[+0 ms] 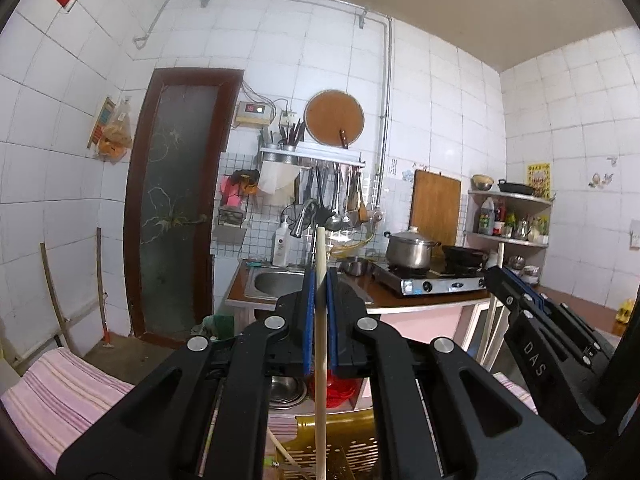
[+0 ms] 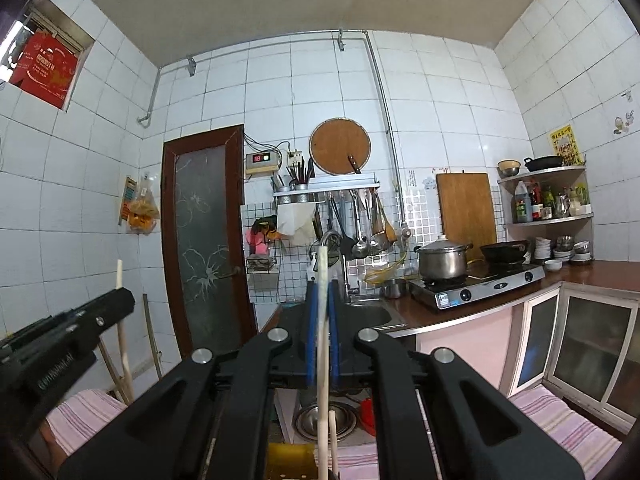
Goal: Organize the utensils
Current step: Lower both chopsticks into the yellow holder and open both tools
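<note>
Both your grippers are clamped on upright chopsticks.

Your left gripper [image 1: 320, 280] pinches a pale chopstick [image 1: 320, 360] between its blue pads; the stick's lower end runs out of frame over a yellow slotted basket [image 1: 352, 448]. Your right gripper [image 2: 322, 292] grips a second chopstick [image 2: 322, 360] likewise, its bottom hidden. Beyond lie the sink [image 1: 272, 284] and stove [image 2: 480, 284].

The left gripper [image 1: 320, 280] points level, its blue-padded fingers [image 1: 307, 320] pressed together on a pale wooden stick [image 1: 320, 360] that stands upright between them, poking above the fingertips and running down below the pads. The right gripper [image 2: 322, 292] points level beside it, its fingers [image 2: 312, 328] likewise clamped on an upright stick [image 2: 322, 360].
</note>
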`<control>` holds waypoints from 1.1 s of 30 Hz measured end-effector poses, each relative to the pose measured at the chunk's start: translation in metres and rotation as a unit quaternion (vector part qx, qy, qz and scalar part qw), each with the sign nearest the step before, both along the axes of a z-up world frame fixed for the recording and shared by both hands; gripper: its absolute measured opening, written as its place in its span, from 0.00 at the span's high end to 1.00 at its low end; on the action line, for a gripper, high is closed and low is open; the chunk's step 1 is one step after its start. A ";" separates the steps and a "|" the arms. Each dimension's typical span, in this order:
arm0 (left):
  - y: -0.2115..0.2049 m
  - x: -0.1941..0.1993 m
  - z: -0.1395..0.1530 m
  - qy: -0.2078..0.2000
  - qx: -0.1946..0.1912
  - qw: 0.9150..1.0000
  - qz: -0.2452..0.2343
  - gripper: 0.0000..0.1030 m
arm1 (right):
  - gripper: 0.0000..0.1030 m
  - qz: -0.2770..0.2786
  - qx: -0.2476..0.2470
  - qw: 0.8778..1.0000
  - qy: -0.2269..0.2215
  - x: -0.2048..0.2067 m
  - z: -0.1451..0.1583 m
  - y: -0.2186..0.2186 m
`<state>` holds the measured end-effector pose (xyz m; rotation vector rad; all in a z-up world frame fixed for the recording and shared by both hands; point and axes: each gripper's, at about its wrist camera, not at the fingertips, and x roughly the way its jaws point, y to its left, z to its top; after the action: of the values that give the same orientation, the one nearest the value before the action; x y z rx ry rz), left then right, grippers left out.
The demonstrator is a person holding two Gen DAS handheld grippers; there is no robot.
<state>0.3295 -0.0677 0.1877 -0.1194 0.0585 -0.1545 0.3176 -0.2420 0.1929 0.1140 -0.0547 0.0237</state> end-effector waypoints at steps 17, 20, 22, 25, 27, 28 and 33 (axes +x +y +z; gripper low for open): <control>0.003 0.030 -0.018 0.004 -0.003 1.000 0.012 0.96 | 0.95 0.004 0.009 1.000 0.018 0.024 -0.032 -0.010; 0.005 0.032 -0.014 0.000 -0.002 1.000 0.016 0.96 | 0.95 0.008 0.009 1.000 0.018 0.023 -0.032 -0.008; 0.004 0.035 -0.016 -0.003 0.000 1.000 0.024 0.96 | 0.95 0.008 0.006 1.000 0.019 0.023 -0.035 -0.006; 0.003 0.040 -0.023 0.001 0.005 1.000 0.024 0.96 | 0.95 0.007 0.004 1.000 0.027 0.028 -0.042 -0.006; 0.002 0.043 -0.026 0.001 0.007 1.000 0.027 0.96 | 0.95 0.007 0.005 0.999 0.032 0.031 -0.044 -0.006; 0.002 0.044 -0.028 0.001 0.009 1.000 0.029 0.96 | 0.95 0.007 0.005 0.999 0.034 0.032 -0.046 -0.006; 0.002 0.048 -0.039 0.008 0.009 0.999 0.033 0.96 | 0.95 0.010 0.000 0.999 0.039 0.031 -0.055 -0.003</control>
<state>0.3777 -0.0658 0.1492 -0.1053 0.0724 -0.0874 0.3483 -0.2448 0.1382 0.1158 0.0250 0.0384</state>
